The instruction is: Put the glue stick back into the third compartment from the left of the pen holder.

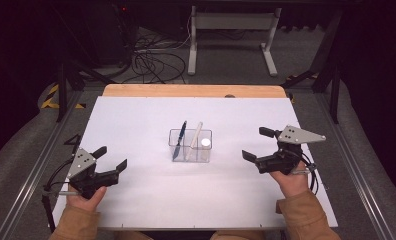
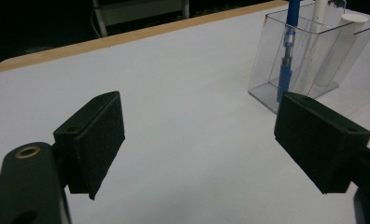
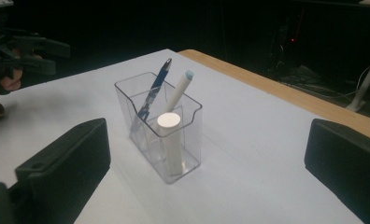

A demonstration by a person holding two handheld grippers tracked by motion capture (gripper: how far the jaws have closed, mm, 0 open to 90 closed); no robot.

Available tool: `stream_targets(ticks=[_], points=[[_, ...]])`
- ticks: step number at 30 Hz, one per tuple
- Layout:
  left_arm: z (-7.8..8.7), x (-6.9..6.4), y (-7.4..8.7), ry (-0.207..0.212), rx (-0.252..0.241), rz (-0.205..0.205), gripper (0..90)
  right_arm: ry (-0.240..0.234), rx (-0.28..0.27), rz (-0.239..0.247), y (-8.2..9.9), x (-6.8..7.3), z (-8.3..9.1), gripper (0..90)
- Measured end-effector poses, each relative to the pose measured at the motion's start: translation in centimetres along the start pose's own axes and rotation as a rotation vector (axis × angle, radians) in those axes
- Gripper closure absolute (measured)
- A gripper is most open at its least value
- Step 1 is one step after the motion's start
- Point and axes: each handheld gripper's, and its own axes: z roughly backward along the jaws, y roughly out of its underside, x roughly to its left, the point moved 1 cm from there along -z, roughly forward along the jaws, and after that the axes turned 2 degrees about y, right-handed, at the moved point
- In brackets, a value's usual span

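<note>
Right now both grippers hang just over the white tabletop [image 1: 136, 210] with nothing in them. Over at the near left, the left gripper [image 1: 112, 159] has its jaws spread wide apart, the black pads [image 2: 99, 140] bare and only white surface between them. Across on the right side, the right gripper [image 1: 258, 145] also has its jaws well apart and holds nothing; in the right gripper view the gap between its pads [image 3: 71, 158] frames the clear plastic holder [image 1: 190, 145]. That holder stands upright near the middle of the tabletop, between the two grippers and well apart from each, a little farther from the person than either one. Inside it a blue pen [image 1: 179, 140] leans at the left, a slim white pen [image 1: 195, 137] leans beside it, and a stubby white cylinder [image 1: 205, 143] stands upright at the right end. No gripper touches the holder or its contents. No lettering can be read on the pens or the holder
</note>
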Motion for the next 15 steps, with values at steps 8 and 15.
stream_targets(ticks=[8,15], points=[[0.0,-0.1,-0.1,0.003,-0.003,-0.003,17.0,-0.014,0.023,-0.024,2.4,-0.6,0.2,0.0],[0.1,-0.2,-0.1,0.008,-0.004,-0.006,16.9,-0.003,0.048,-0.036,4.4,-0.6,0.3,0.0]])
